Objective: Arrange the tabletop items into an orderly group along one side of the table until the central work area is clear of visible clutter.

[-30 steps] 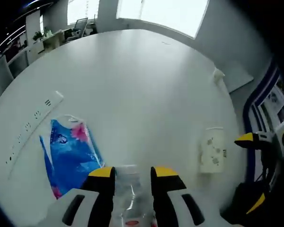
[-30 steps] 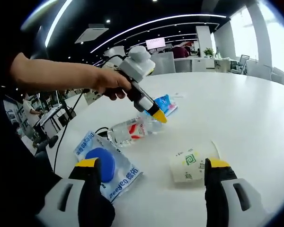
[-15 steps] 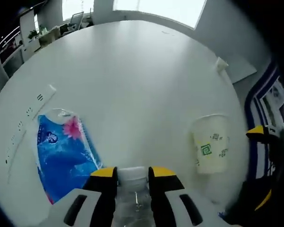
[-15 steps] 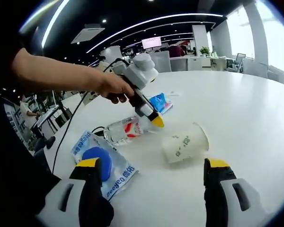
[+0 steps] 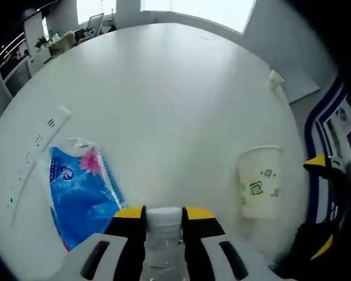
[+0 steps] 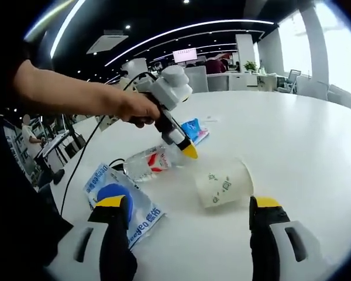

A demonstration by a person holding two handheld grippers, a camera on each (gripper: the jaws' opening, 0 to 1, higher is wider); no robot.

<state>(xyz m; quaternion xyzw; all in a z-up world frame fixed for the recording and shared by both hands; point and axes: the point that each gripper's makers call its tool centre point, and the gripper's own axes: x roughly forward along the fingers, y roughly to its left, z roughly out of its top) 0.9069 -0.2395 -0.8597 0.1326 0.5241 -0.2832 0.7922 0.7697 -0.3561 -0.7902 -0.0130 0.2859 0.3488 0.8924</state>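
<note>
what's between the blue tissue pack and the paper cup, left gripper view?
The left gripper, closed on the clear bottle's cap end; above it, bare white table separates tissue pack from paper cup.

Clear glossy plastic bottle (image 6: 154,162); matt white paper cup (image 5: 259,182); shiny blue printed plastic packet (image 5: 82,194); smooth matt white tabletop (image 5: 164,99).

1. Right gripper (image 6: 190,219): jaws spread wide, either side of a paper cup (image 6: 223,182) lying on its side.
2. Left gripper (image 6: 187,151): tips at a lying bottle (image 6: 147,163).
3. Blue packet (image 6: 121,202) lies nearby.
</note>
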